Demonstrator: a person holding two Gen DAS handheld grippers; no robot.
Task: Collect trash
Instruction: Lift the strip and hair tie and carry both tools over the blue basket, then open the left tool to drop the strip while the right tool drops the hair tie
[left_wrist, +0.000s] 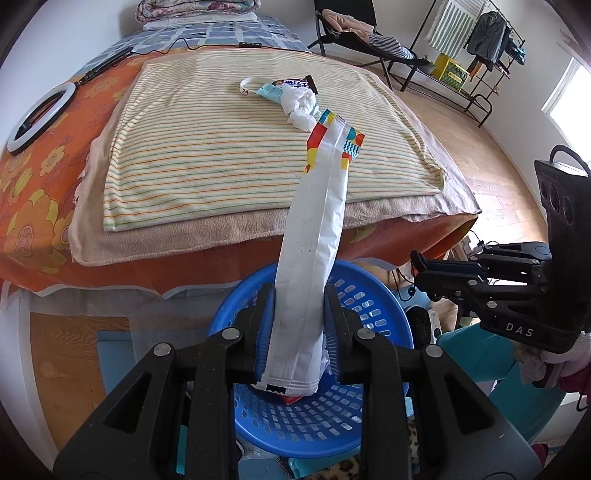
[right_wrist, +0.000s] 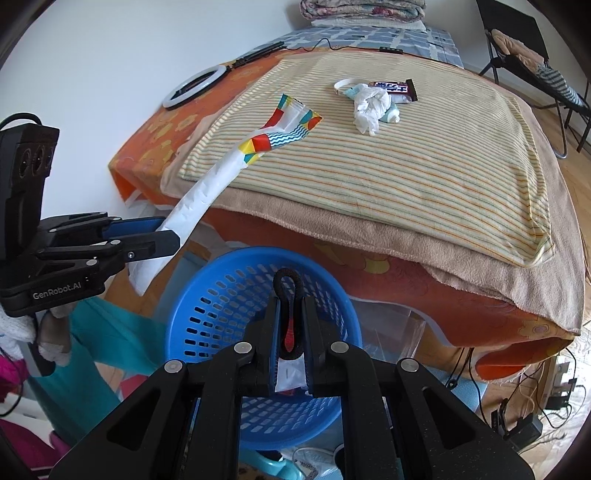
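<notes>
Both tools (left_wrist: 297, 295) (right_wrist: 290, 306) clamp trash above basket (right_wrist: 207, 295).

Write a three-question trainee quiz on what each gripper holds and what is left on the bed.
1. True or false: the left gripper is shut on the long white wrapper.
2. What does the right gripper hold?
3. The blue basket lies: A) on the bed, B) below both grippers.

Key: 1 true. 2 a black and red loop. 3 B; the crumpled tissue and chocolate bar remain on the striped cloth.
</notes>
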